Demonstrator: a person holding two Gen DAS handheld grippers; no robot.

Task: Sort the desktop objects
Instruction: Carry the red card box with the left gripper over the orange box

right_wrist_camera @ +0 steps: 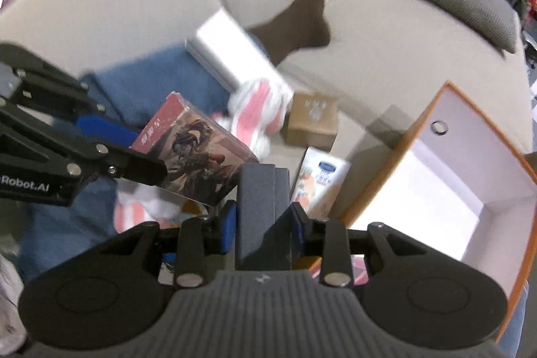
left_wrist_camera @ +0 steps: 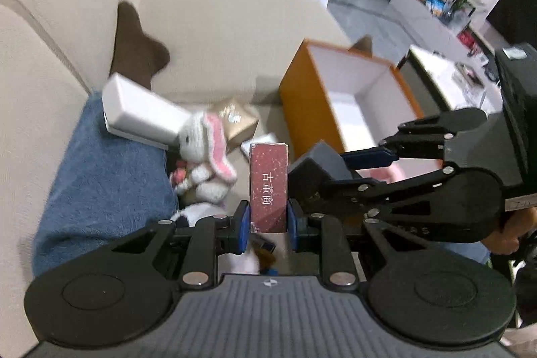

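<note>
Left wrist view: left gripper pinched the red card box upright between its fingers, at 12 o'clock from the wrist. Right gripper pinched a grey box. Orange bin sat open at 1 o'clock, white interior bare where visible. Crocheted rabbit and a kraft box lay at 11 o'clock on the sofa. Risk: the two grippers were close together; a collision could knock either box loose, judging by the shallow grip on the red one.
</note>
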